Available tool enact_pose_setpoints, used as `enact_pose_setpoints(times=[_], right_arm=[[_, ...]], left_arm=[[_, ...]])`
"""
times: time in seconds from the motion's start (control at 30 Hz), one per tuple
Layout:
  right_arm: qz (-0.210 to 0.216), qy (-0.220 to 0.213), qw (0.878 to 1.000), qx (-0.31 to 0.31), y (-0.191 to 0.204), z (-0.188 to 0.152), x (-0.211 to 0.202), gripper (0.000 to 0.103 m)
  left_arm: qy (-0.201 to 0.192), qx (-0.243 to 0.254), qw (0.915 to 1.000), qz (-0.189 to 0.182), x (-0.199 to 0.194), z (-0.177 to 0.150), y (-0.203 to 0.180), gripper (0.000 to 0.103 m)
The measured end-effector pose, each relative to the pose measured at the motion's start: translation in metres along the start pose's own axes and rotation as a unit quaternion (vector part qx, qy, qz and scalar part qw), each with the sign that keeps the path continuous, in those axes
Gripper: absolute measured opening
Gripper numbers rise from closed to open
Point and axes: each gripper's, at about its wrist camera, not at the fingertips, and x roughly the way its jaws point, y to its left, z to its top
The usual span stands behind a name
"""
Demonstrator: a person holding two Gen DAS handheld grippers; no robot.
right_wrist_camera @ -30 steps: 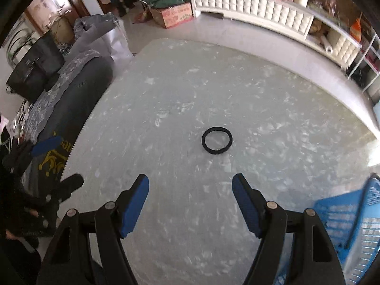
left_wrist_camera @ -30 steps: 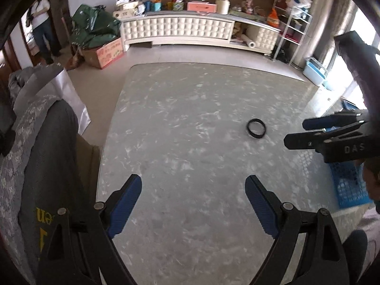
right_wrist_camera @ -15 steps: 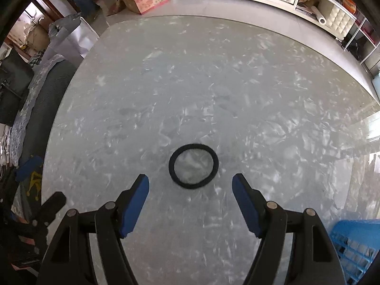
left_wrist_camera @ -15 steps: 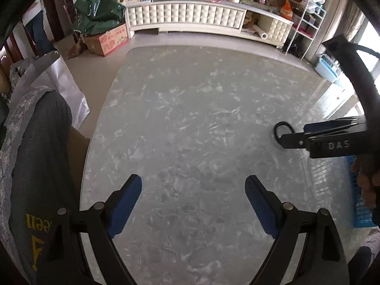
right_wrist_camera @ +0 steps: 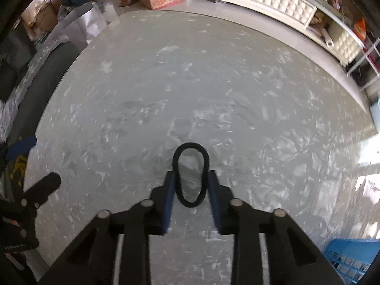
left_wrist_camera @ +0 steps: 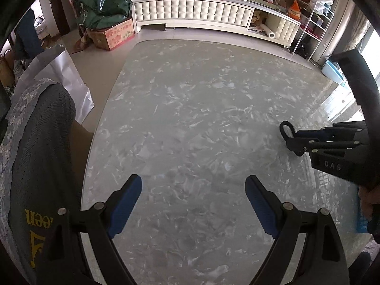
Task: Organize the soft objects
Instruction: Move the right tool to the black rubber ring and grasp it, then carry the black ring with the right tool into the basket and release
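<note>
Since half a second ago your right gripper (right_wrist_camera: 192, 185) is pinching the black hair tie (right_wrist_camera: 190, 174) into a narrow oval on the marble table (right_wrist_camera: 190, 83), your left gripper (left_wrist_camera: 193, 199) is hovering nearby, fingers spread wide, holding nothing.

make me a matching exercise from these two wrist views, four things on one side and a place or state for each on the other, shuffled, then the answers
Things:
1. black hair tie
2. left gripper
3. blue basket
4. cardboard box

Places or states:
A. on the floor beyond the far edge of the table
B. squeezed into a narrow loop between the right gripper fingers
C. open, with nothing between its fingers
D. at the lower right corner of the right wrist view

Pairs: 1-B, 2-C, 3-D, 4-A
</note>
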Motion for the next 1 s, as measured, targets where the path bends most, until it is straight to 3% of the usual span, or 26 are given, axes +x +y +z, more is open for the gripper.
enact_pose_setpoints(times=[0.07,0.27,0.57,1.0], right_arm=[[0.003,-0.003,1.0,-0.01,0.01,-0.003,-0.001,0.007],[0.004,-0.016,1.0,-0.024,0.024,-0.023,-0.019,0.007],[0.025,-0.047,0.998,-0.021,0.009,-0.061,-0.094,0.007],[0.037,-0.092,0.995,0.027,-0.059,-0.125,-0.205,0.007]], left_arm=[[0.0,0.002,1.0,0.0,-0.002,-0.001,-0.002,0.088],[0.005,0.023,0.9996,0.013,-0.015,-0.005,-0.012,0.088],[-0.015,0.043,0.9989,0.006,-0.058,-0.005,-0.041,0.088],[-0.049,0.082,0.9953,-0.019,-0.135,0.002,-0.126,0.088]])
